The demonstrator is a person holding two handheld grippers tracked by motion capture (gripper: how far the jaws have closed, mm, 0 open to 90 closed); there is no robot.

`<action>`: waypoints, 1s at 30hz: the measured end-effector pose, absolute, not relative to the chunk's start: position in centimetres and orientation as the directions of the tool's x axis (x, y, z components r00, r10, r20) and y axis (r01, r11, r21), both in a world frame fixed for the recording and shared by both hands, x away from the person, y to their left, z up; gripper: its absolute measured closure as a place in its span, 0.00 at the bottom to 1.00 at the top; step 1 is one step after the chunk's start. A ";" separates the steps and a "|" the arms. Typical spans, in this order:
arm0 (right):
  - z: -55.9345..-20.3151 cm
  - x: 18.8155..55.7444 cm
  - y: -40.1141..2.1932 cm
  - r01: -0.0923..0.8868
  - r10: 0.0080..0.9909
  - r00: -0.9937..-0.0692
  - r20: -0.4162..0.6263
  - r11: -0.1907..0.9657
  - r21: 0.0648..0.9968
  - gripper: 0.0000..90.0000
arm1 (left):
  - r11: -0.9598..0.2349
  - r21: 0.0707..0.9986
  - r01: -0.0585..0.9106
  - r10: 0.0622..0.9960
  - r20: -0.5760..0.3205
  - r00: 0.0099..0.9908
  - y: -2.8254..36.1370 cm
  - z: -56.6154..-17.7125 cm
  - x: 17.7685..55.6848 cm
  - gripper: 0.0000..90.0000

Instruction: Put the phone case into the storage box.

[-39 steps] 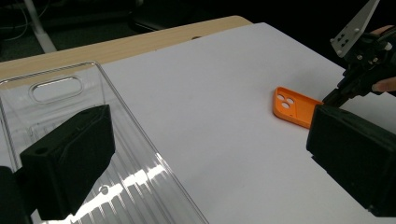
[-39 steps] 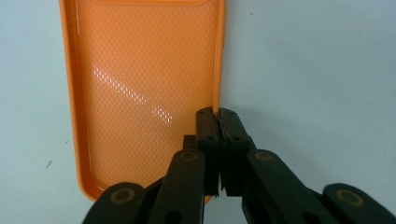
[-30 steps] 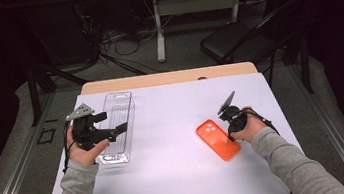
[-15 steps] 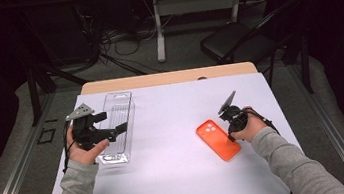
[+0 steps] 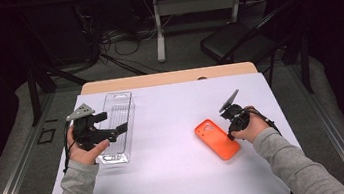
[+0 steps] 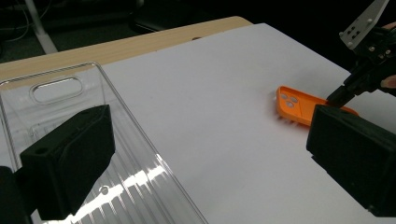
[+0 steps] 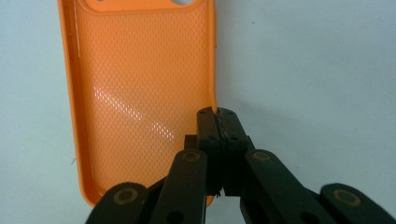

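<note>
A white-covered surface (image 5: 174, 127) carries everything. Near its left edge lies a long clear plastic tray (image 5: 116, 127), with the left gripper (image 5: 114, 131) resting over it, fingers spread wide and holding nothing. Toward the right edge a flat orange rubber phone case (image 5: 217, 138) lies inner side up. The right gripper (image 7: 217, 116) has its fingers pinched tight on the case's side wall. Nothing has shifted over the last second, so the grip looks settled and lifting probably comes next.
</note>
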State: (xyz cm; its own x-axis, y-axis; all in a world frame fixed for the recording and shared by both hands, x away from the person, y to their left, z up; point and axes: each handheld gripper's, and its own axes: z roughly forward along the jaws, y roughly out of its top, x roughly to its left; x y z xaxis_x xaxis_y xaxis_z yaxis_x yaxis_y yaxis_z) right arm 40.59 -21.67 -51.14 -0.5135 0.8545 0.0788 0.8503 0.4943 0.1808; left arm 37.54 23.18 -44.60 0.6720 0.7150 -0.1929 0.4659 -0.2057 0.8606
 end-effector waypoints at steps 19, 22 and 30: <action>-50.9 38.6 -22.2 0.853 0.879 -0.462 0.116 0.404 0.331 1.00 | -0.207 0.861 0.464 0.714 -0.192 0.674 23.0 -44.6 37.4 0.02; -50.7 38.2 -22.4 0.851 0.888 -0.445 0.117 0.379 0.364 1.00 | -0.209 0.860 0.465 0.713 -0.192 0.674 22.8 -44.6 37.4 0.02; -50.0 37.0 -22.6 0.840 0.899 -0.424 0.112 0.344 0.419 1.00 | -0.213 0.860 0.463 0.710 -0.189 0.679 22.6 -44.6 37.3 0.02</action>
State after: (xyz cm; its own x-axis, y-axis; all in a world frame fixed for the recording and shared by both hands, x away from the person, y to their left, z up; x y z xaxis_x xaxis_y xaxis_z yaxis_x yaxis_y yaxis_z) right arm 36.95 -22.61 -50.00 -0.4238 0.8987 0.1124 0.8404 0.3439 0.4189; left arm 37.29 22.63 -44.61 0.6786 0.7096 -0.1894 0.4633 -0.2135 0.8601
